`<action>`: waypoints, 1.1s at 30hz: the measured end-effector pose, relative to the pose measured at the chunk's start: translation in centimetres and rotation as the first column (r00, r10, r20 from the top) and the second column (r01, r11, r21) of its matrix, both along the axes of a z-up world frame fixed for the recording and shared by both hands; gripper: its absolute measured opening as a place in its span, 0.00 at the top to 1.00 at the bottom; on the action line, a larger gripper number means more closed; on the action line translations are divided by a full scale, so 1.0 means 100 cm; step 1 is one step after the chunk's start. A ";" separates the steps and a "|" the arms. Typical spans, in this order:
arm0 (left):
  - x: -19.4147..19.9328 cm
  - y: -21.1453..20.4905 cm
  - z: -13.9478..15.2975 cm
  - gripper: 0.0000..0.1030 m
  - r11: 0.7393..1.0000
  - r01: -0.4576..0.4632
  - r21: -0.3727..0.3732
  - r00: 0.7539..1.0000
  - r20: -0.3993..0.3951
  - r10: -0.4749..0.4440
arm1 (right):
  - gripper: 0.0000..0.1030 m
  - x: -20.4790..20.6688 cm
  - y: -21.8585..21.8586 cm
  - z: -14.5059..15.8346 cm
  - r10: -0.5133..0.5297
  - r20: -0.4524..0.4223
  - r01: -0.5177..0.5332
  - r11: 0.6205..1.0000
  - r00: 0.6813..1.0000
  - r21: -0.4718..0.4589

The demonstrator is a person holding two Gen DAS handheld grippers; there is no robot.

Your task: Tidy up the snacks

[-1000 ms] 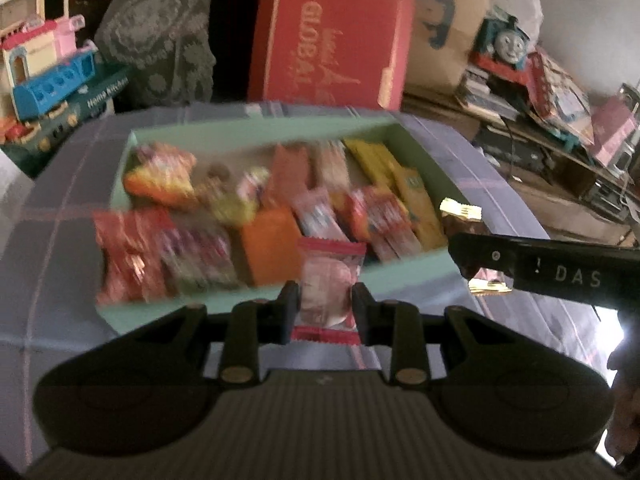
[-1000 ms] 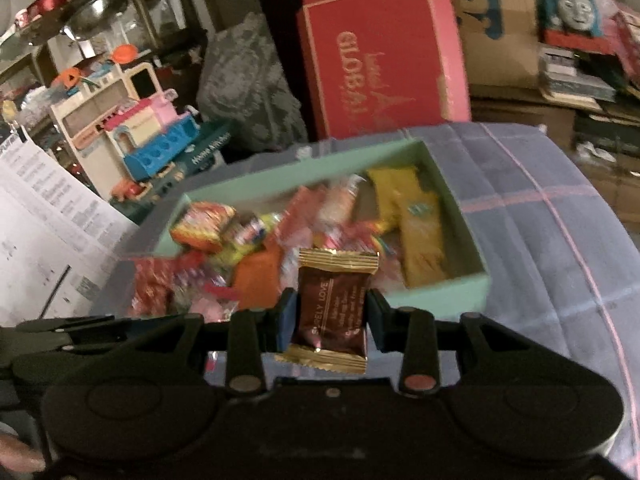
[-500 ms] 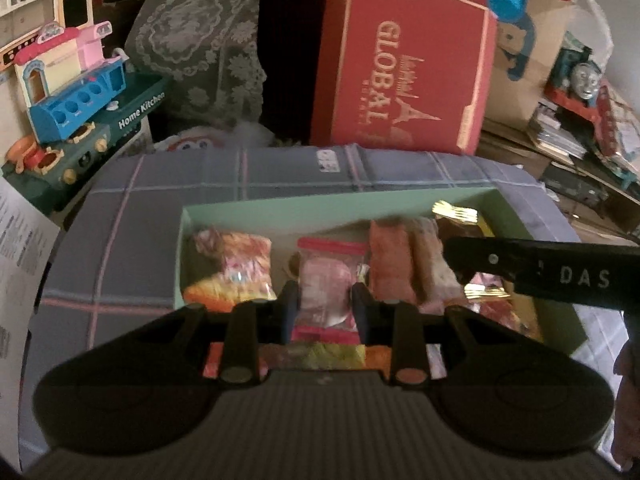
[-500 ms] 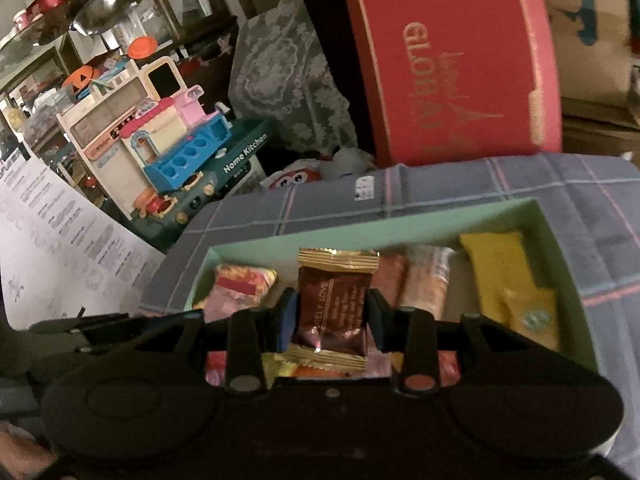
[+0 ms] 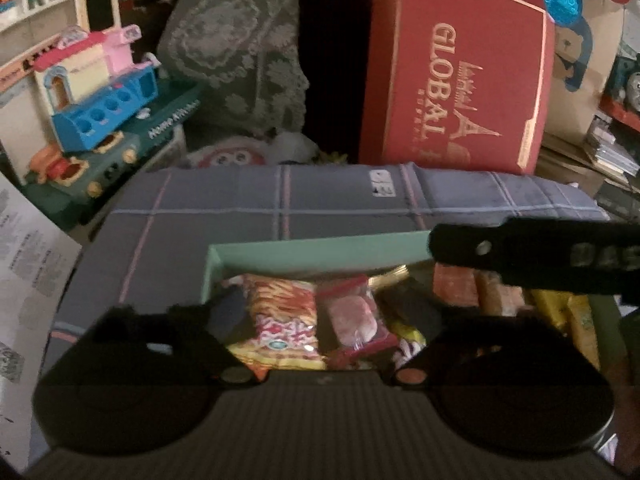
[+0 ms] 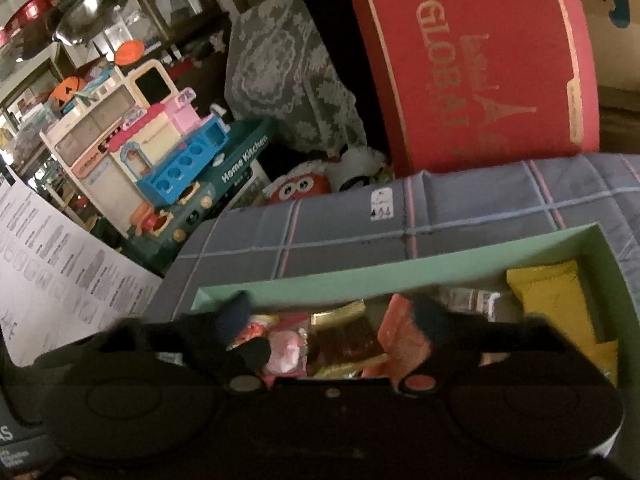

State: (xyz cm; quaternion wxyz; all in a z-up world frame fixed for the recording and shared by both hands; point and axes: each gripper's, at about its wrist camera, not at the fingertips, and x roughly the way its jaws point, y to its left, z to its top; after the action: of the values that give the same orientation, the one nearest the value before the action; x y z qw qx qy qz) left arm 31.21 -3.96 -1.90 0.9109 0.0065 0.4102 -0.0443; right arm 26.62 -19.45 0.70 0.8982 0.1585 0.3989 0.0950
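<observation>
A mint-green box (image 5: 320,249) (image 6: 404,274) full of snack packets sits on the plaid cloth. My left gripper (image 5: 322,312) hangs over the box's left end, its jaws opening wide. The pink candy packet (image 5: 354,316) lies loose in the box between the fingers, beside an orange-and-red snack bag (image 5: 280,316). My right gripper (image 6: 330,316) is also over the box, its jaws opening. The brown chocolate packet with gold ends (image 6: 346,334) (image 5: 400,300) lies below it, touching neither pad. The right gripper's black body (image 5: 540,260) crosses the left wrist view.
A red "GLOBAL" box (image 5: 460,80) (image 6: 472,60) stands behind the grey plaid cloth (image 5: 248,208). A toy kitchen (image 5: 100,92) (image 6: 160,152) and a printed sheet (image 6: 60,272) are at the left. Yellow packets (image 6: 548,292) fill the box's right end.
Both grippers moved forward over the box's left part, then went from shut to wide apart. The pink candy and the brown chocolate left their pads and now lie in the box.
</observation>
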 end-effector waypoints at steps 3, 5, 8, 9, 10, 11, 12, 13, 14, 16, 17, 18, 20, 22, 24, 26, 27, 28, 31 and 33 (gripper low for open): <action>-0.007 0.001 -0.002 0.02 1.000 -0.010 0.009 1.000 -0.007 0.010 | 0.00 -0.007 -0.003 0.002 -0.002 0.003 0.002 1.000 1.000 -0.008; -0.014 0.001 -0.002 0.00 1.000 -0.014 -0.001 1.000 -0.020 0.014 | 0.00 -0.012 -0.006 0.003 -0.004 0.000 0.004 1.000 1.000 -0.008; -0.027 0.001 -0.002 0.00 1.000 -0.015 -0.008 0.999 -0.036 0.014 | 0.00 -0.023 -0.010 0.006 -0.007 -0.008 0.007 1.000 1.000 -0.016; -0.032 0.001 -0.002 0.00 1.000 -0.015 -0.007 0.999 -0.041 0.014 | 0.00 -0.027 -0.011 0.007 -0.008 -0.010 0.008 1.000 1.000 -0.019; -0.037 0.001 -0.001 0.00 1.000 -0.015 -0.007 0.999 -0.046 0.015 | 0.00 -0.032 -0.012 0.009 -0.009 -0.011 0.009 1.000 1.000 -0.021; -0.040 0.000 0.000 0.00 1.000 -0.017 -0.007 0.999 -0.049 0.017 | 0.00 -0.037 -0.013 0.010 -0.010 -0.011 0.010 1.000 1.000 -0.023; -0.046 0.000 0.001 0.00 1.000 -0.020 -0.010 0.998 -0.052 0.020 | 0.00 -0.041 -0.014 0.012 -0.011 -0.012 0.011 1.000 1.000 -0.024; -0.051 0.001 0.002 0.00 1.000 -0.022 -0.016 0.998 -0.055 0.021 | 0.00 -0.045 -0.015 0.014 -0.014 -0.013 0.013 1.000 1.000 -0.025; -0.056 0.000 0.004 0.00 1.000 -0.023 -0.022 0.998 -0.057 0.022 | 0.00 -0.051 -0.017 0.016 -0.016 -0.014 0.016 1.000 1.000 -0.025; -0.068 0.001 0.008 0.00 0.999 -0.025 -0.033 0.998 -0.057 0.023 | 0.00 -0.062 -0.019 0.020 -0.021 -0.017 0.020 0.999 1.000 -0.026; -0.074 0.000 0.010 0.00 0.999 -0.024 -0.037 0.998 -0.057 0.022 | 0.00 -0.068 -0.020 0.022 -0.022 -0.018 0.021 0.999 1.000 -0.028; -0.083 0.000 0.013 0.00 0.999 -0.022 -0.040 0.998 -0.055 0.019 | 0.00 -0.075 -0.021 0.024 -0.021 -0.019 0.021 0.999 1.000 -0.031; -0.095 -0.002 0.017 0.00 0.999 -0.016 -0.041 0.998 -0.053 0.014 | 0.00 -0.089 -0.023 0.028 -0.020 -0.017 0.020 0.999 1.000 -0.037; -0.112 -0.003 0.019 0.00 0.999 -0.003 -0.035 0.999 -0.052 0.001 | 0.00 -0.105 -0.025 0.031 -0.017 -0.015 0.016 0.999 1.000 -0.049; -0.128 -0.004 0.021 0.00 1.000 0.013 -0.018 0.999 -0.049 -0.013 | 0.00 -0.121 -0.026 0.035 -0.006 -0.009 0.006 0.998 1.000 -0.067; -0.141 -0.003 0.023 0.00 1.000 0.016 -0.008 0.999 -0.046 -0.016 | 0.00 -0.137 -0.027 0.037 0.005 -0.006 -0.006 0.996 1.000 -0.090; -0.150 -0.002 0.024 0.00 1.000 0.017 -0.011 0.999 -0.046 -0.017 | 0.00 -0.146 -0.028 0.038 0.009 -0.005 -0.009 0.995 1.000 -0.102; -0.157 -0.001 0.025 0.00 1.000 0.017 -0.017 0.999 -0.045 -0.017 | 0.00 -0.154 -0.029 0.039 0.011 -0.005 -0.012 0.994 1.000 -0.109; -0.178 0.003 0.028 0.00 0.999 0.010 -0.034 0.999 -0.041 -0.011 | 0.00 -0.178 -0.031 0.040 0.022 -0.010 -0.023 0.993 1.000 -0.119; -0.190 0.006 0.029 0.00 0.999 0.006 -0.034 0.999 -0.037 -0.008 | 0.00 -0.194 -0.032 0.041 0.029 -0.017 -0.031 0.991 0.999 -0.127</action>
State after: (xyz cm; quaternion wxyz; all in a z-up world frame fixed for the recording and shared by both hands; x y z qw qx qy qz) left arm 12.18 -3.40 1.00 0.9029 -0.0081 0.4262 -0.0545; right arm 7.23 -22.64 4.76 0.9018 0.0958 0.4134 0.0816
